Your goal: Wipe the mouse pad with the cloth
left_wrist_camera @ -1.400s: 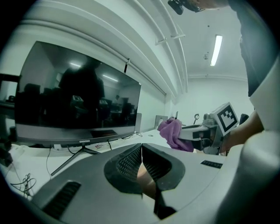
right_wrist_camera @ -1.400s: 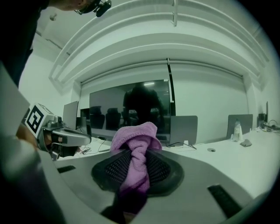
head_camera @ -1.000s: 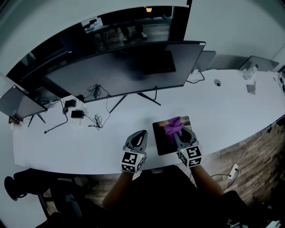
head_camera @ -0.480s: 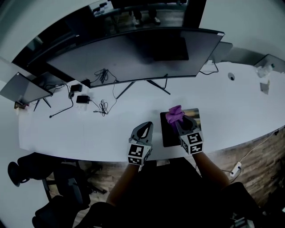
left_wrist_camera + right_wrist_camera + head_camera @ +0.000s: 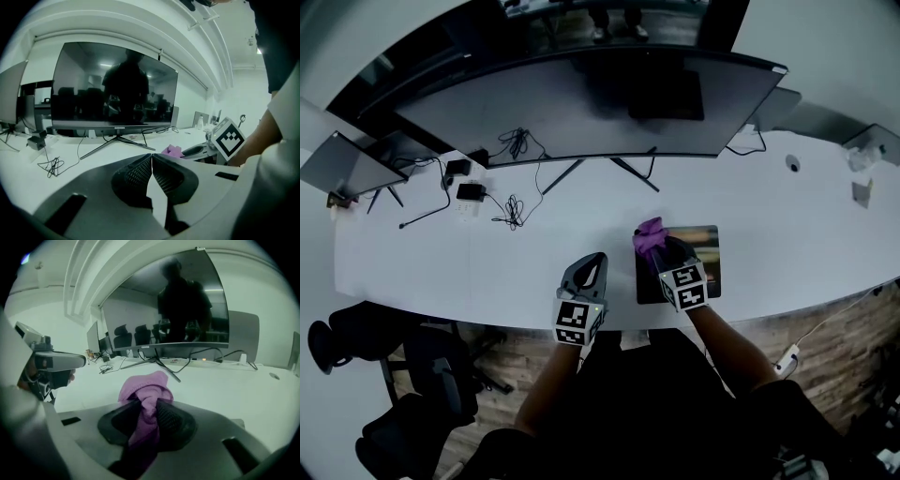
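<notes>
In the head view a dark mouse pad (image 5: 701, 262) lies on the white desk (image 5: 469, 272) near its front edge. My right gripper (image 5: 657, 249) is shut on a bunched purple cloth (image 5: 649, 237), which sits at the pad's far-left corner. The right gripper view shows the cloth (image 5: 143, 391) pinched between the two jaws and bulging out above them. My left gripper (image 5: 597, 259) rests on the desk to the left of the pad, shut and holding nothing; its pads (image 5: 140, 171) meet in the left gripper view, where the cloth (image 5: 172, 150) shows to the right.
A wide curved monitor (image 5: 581, 98) stands at the back, its stand legs (image 5: 623, 171) reaching toward the pad. Cables and power adapters (image 5: 483, 199) lie at the back left beside a second screen (image 5: 347, 164). An office chair (image 5: 342, 342) is below the desk edge at left.
My right gripper has carried the cloth leftward across the pad, from its middle to its far-left corner. The left gripper has stayed where it was. The head camera has shifted.
</notes>
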The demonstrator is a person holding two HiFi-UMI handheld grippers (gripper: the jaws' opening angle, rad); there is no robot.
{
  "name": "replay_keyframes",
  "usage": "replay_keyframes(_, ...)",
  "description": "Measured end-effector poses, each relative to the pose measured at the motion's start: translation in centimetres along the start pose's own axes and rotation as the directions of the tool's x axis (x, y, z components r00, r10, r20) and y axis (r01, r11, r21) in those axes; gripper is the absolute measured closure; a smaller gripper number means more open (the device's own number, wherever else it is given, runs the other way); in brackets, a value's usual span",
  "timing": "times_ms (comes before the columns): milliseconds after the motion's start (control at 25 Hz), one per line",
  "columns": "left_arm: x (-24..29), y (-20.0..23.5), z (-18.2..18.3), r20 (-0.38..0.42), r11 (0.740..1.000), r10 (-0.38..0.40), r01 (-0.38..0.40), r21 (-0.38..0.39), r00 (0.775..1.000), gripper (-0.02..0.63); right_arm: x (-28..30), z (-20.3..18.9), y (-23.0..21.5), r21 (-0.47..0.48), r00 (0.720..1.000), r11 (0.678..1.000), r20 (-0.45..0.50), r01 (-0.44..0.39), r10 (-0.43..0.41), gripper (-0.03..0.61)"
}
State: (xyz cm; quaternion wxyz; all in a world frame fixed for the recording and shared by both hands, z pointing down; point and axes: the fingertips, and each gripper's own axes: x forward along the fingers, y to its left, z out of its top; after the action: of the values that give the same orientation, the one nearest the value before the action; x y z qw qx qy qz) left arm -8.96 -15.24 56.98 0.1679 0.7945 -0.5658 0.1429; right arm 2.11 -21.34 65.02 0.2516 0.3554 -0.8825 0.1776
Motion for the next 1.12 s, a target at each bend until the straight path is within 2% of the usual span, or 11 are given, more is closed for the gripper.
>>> replay_keyframes(240,-1.0,0.0,-1.5,-0.024,1.000,0.019,-0.020,-0.013,1.000,0.592,1.5,-1.5,-0.7,0.037,0.999,0.999,-0.051,0.015,-0.013,0.476)
replay_keyframes(560,-1.8,0.5,-1.7,-0.038,0.999,0.043,-0.044,-0.020,0.998,0.592,2.0,-1.7,-0.7,0.011,0.998,1.000,-0.062,0.013,-0.012,0.476)
replay_keyframes(760,-1.5,-0.1,-1.8,-0.044,1.000,0.026,-0.026,-0.016,0.999,0.591,1.6,-1.5,-1.3,0.021,0.998,0.999,-0.051,0.028,-0.027,0.476)
replay_keyframes(1120,-0.7,-1.8,-1.8,-0.054,1.000,-0.020,0.020,-0.002,0.998,0.592,-0.4,-2.5,-4.1,0.019,0.992,0.994,-0.062,0.109,-0.108,0.476)
